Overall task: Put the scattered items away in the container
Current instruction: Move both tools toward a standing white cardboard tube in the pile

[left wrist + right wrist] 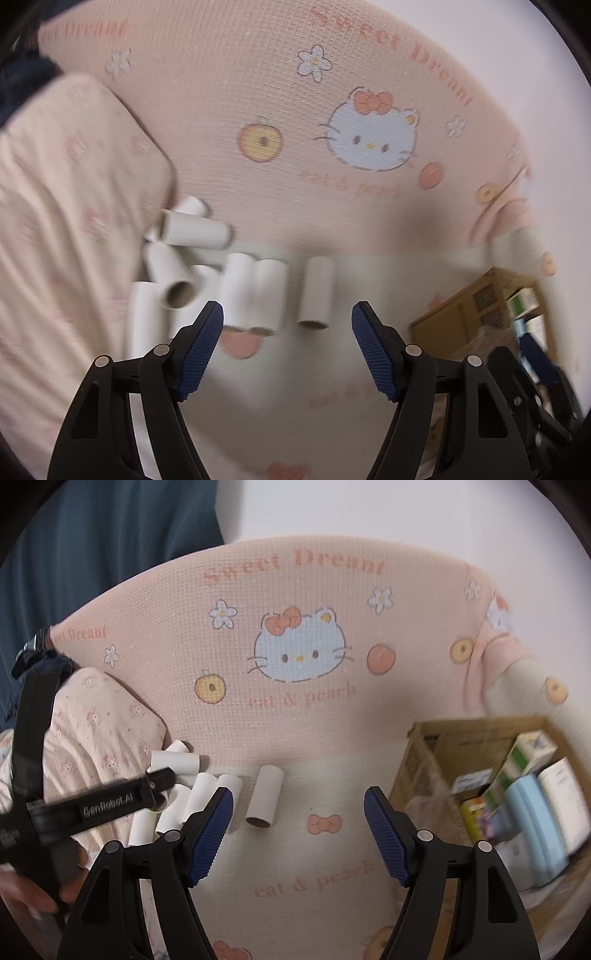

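Note:
Several white cardboard tubes (255, 291) lie in a loose heap on the pink cat-print bed sheet (295, 110), beside a pillow. One single tube (316, 293) lies apart to the right of the heap, also seen as the lone tube (264, 797) in the right wrist view. My left gripper (287, 317) hovers open just short of the tubes, nothing between its blue pads. My right gripper (298, 805) is open and empty, with the lone tube ahead and slightly left. A cardboard box (417, 753) with several packets stands at the right.
A floral pillow (99, 716) lies at the left against the heap. The left gripper's black body (92, 805) and a hand (33, 890) cross the lower left of the right wrist view. Dark blue fabric (103, 535) and a white wall are behind the bed.

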